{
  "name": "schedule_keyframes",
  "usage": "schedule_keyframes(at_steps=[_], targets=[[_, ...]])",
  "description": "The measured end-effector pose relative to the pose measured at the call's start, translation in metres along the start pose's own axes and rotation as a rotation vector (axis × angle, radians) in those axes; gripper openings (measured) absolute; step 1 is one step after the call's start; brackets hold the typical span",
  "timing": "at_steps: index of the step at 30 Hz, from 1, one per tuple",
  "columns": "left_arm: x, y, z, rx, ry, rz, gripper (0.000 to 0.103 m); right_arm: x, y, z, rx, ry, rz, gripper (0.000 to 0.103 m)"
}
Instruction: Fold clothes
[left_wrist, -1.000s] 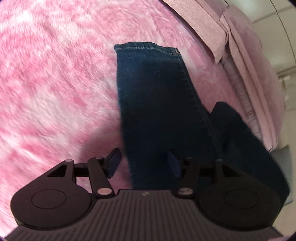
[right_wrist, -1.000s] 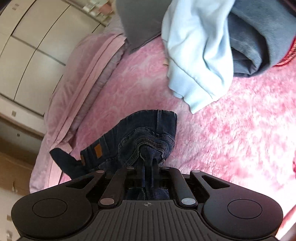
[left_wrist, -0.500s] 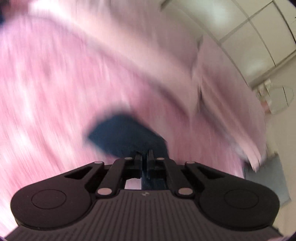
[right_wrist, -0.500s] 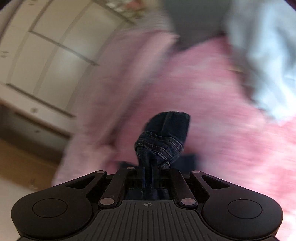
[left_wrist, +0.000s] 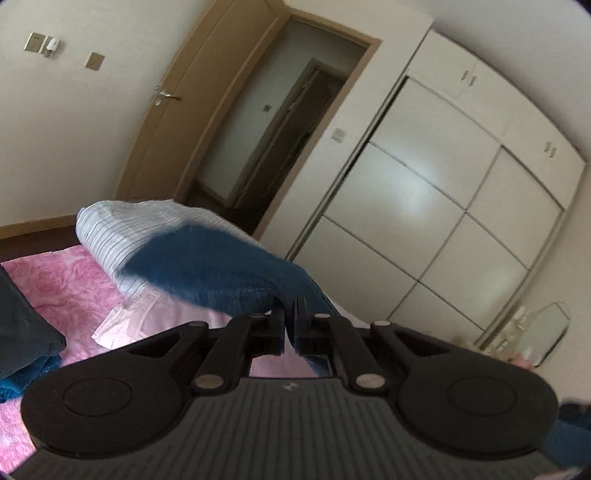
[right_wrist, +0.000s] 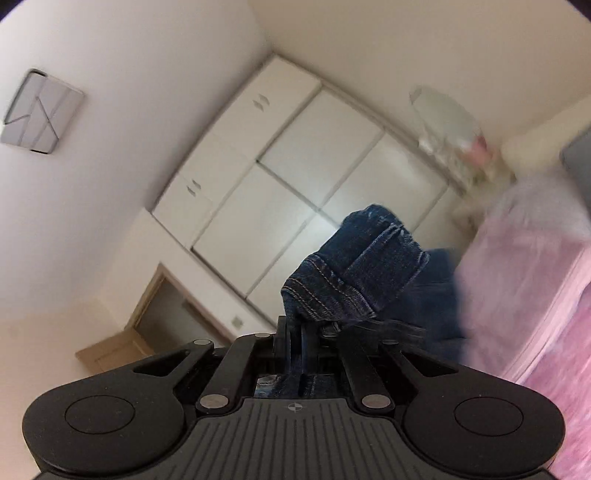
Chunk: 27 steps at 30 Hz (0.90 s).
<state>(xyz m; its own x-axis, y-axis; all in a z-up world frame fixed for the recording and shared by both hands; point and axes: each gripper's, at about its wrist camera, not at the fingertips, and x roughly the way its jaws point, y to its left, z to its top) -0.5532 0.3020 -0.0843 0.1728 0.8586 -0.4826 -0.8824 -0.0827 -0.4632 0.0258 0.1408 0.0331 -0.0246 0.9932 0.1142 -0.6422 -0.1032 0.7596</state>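
Jeans (left_wrist: 221, 273) pinched in both grippers, lifted off the bed. Left gripper (left_wrist: 290, 325): jaws closed down to a thin slit w/ blue denim clamped between; cloth runs from the tips toward 10 o'clock, blurred, hanging in front of a striped pillow (left_wrist: 122, 229). Right gripper (right_wrist: 295, 332): jaws closed tight on a bunched, stitched hem or band of the jeans (right_wrist: 351, 273); dark denim bulges up toward 1 o'clock from the tips, more cloth trailing to 3 o'clock and showing below, between the finger arms.

Outward, left wrist view: pink rose-pattern blanket (left_wrist: 62, 284) at 9 o'clock, w/ a dark folded pile (left_wrist: 22, 332) at the far left edge, teal cloth under it. Open brown door (left_wrist: 184, 110) at 11–12 o'clock, white wardrobe (left_wrist: 443, 206) at 1–3 o'clock, small mirror & bottles at 4 o'clock, details too small to tell.

Right wrist view: cam tilted up; same white wardrobe (right_wrist: 277, 177) at 12 o'clock, square ceiling lamp (right_wrist: 40, 110) at 10 o'clock, doorway (right_wrist: 166, 317) at 8 o'clock, pink bedding (right_wrist: 535, 288) blurred at 3 o'clock.
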Motion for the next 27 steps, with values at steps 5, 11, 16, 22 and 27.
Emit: schedule_keyframes(at_steps=[5, 11, 16, 22, 27], targets=[[-0.039, 0.011, -0.022, 0.032, 0.022, -0.040, 0.009, -0.099, -0.076, -0.033, 0.036, 0.049, -0.218, 0.003], [-0.029, 0.093, -0.193, 0.083, 0.446, 0.311, 0.014, -0.235, -0.226, -0.114, 0.139, 0.440, -0.801, 0.018], [-0.046, 0.136, -0.268, -0.011, 0.573, 0.435, 0.014, -0.321, -0.299, -0.140, 0.255, 0.520, -1.016, 0.035], [-0.041, 0.120, -0.299, 0.027, 0.569, 0.413, 0.017, -0.345, -0.340, -0.144, 0.332, 0.470, -0.916, 0.050], [-0.049, 0.116, -0.311, -0.006, 0.536, 0.394, 0.017, -0.347, -0.366, -0.159, 0.402, 0.428, -0.815, 0.050]])
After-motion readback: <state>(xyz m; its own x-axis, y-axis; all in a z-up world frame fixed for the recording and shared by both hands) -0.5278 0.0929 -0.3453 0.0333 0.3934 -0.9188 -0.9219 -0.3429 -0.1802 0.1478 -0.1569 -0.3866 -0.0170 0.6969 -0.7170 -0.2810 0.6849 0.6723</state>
